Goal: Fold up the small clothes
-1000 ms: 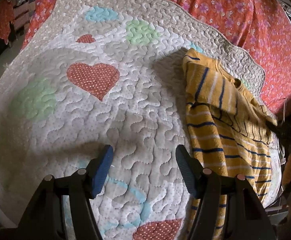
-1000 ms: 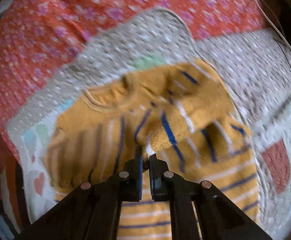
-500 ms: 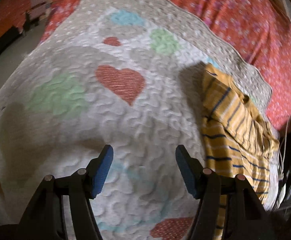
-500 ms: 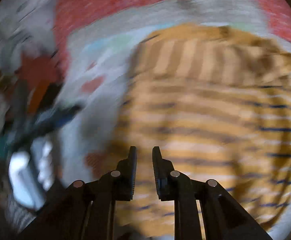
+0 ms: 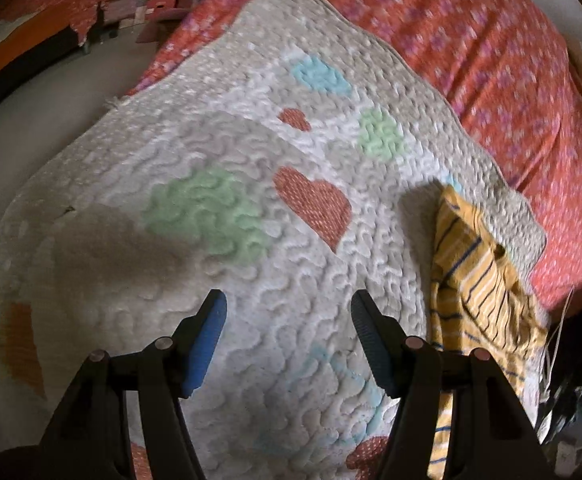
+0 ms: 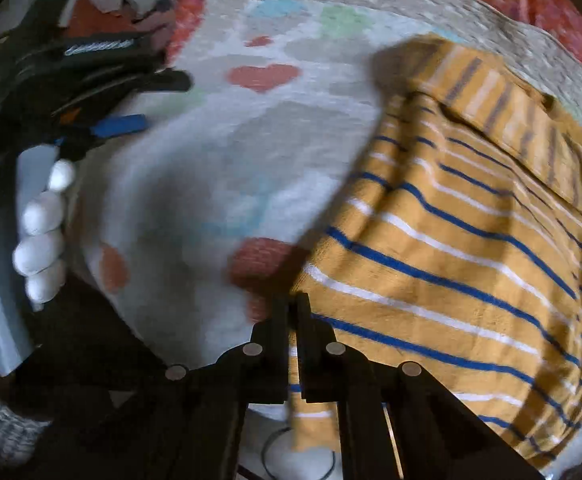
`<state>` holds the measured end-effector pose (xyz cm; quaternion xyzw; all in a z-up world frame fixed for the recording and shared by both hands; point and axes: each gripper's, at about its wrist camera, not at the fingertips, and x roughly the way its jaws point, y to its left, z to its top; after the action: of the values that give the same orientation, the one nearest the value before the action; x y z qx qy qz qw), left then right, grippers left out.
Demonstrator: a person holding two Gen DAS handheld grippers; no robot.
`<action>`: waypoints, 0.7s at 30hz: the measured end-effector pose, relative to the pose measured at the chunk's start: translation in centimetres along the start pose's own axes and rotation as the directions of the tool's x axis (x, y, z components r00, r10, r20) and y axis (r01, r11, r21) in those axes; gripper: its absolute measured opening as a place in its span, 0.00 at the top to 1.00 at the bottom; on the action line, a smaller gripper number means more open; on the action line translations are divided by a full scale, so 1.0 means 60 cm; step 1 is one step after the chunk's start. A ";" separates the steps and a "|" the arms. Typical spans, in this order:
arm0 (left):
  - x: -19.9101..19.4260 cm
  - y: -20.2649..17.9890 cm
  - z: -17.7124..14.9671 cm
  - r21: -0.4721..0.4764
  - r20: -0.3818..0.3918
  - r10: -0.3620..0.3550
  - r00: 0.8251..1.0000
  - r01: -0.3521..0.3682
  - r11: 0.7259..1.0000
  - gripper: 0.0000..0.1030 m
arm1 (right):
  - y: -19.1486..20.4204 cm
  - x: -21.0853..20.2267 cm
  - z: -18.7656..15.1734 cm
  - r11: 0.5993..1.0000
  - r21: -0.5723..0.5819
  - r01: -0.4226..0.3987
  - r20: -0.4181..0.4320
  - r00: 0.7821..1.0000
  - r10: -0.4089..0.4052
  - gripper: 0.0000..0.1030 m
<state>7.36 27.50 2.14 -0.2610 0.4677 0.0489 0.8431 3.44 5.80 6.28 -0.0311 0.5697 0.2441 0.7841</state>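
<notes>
Nearest in the right wrist view, the right gripper (image 6: 291, 312) has its two black fingers pressed together at the near left edge of a mustard-yellow striped top (image 6: 451, 248). The jaws look closed on that hem, though the fabric between them is hard to make out.

The top, yellow with blue and white stripes, lies on the right side of a pale quilted blanket (image 6: 231, 152) patterned with hearts. One portion is already turned over across its far end, so a first fold seems made and the next appears to be starting from the near edge.

To the left, a white-gloved hand (image 6: 39, 232) holds the left gripper (image 5: 285, 336). Its blue-padded jaws stand apart over bare quilt, holding nothing.

Beyond the quilt stretches a red floral bedsheet (image 5: 491, 48).

The next move probably calls for carrying the pinched edge over the body of the top, keeping the layers aligned while the free gripper steadies the cloth.
</notes>
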 end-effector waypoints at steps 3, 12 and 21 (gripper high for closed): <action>-0.004 0.013 0.005 -0.029 0.005 -0.002 1.000 0.002 1.000 0.38 | 0.060 0.031 -0.013 0.978 -0.057 -0.199 -0.080 0.978 0.195 0.99; 0.007 -0.023 -0.016 0.049 -0.043 -0.043 0.998 0.045 0.998 0.38 | -0.034 -0.059 -0.045 0.999 -0.016 -0.031 0.035 0.999 0.032 0.98; 0.020 -0.152 -0.039 0.213 -0.094 -0.089 0.992 0.107 0.971 0.38 | -0.318 -0.178 0.037 0.941 0.281 0.188 0.172 0.955 -0.242 0.98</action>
<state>9.22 18.37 3.76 -0.1917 0.4917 -0.0553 0.8476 10.91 -13.95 12.38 0.0355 0.5068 0.0810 0.8575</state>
